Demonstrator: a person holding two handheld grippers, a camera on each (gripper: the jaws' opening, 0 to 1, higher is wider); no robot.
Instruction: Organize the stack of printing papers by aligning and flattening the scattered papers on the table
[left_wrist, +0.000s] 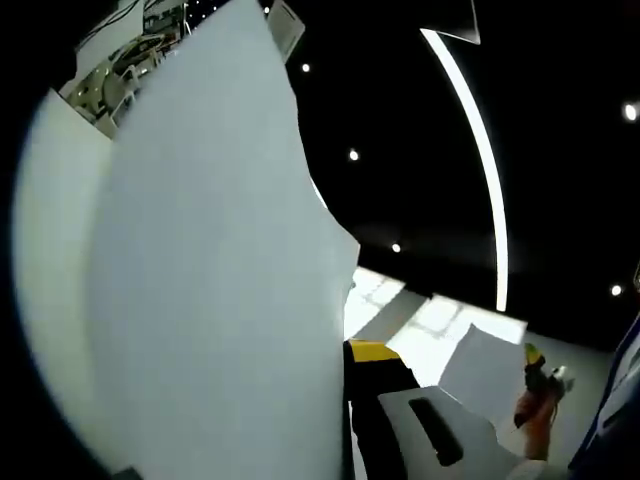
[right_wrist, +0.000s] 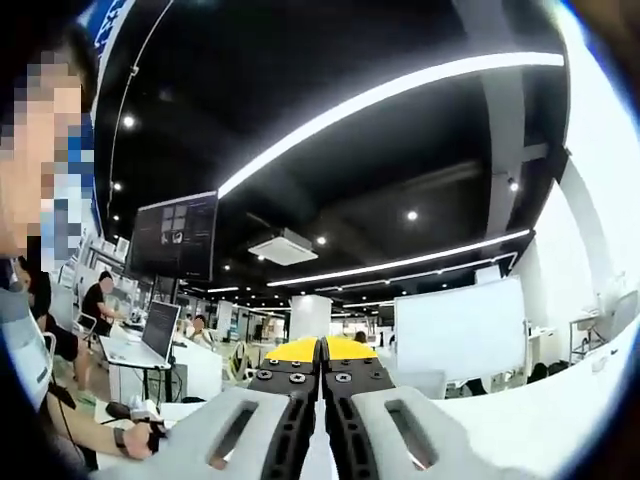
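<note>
The left tongs (left_wrist: 400, 420) hold up large white sheets of printing paper (left_wrist: 200, 280), filling the frame's left half. The right tongs (right_wrist: 322, 420) seem closed on a thin white paper edge (right_wrist: 320, 462). I judge aligning unfinished, flattening remains.

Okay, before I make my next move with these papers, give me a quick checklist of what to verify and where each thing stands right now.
1. Right tongs shut: ok, the jaws stand together.
2. A sheet caught in the right tongs: cannot tell, there is just a white sliver low between the jaws.
3. Left tongs gripping the paper stack: cannot tell, the paper hides one jaw.
4. Sheet edges aligned: not ok, the raised sheets stand offset, with stepped edges.
5. Landing spot on the table: cannot tell, both views look up at the ceiling light strip.
</note>
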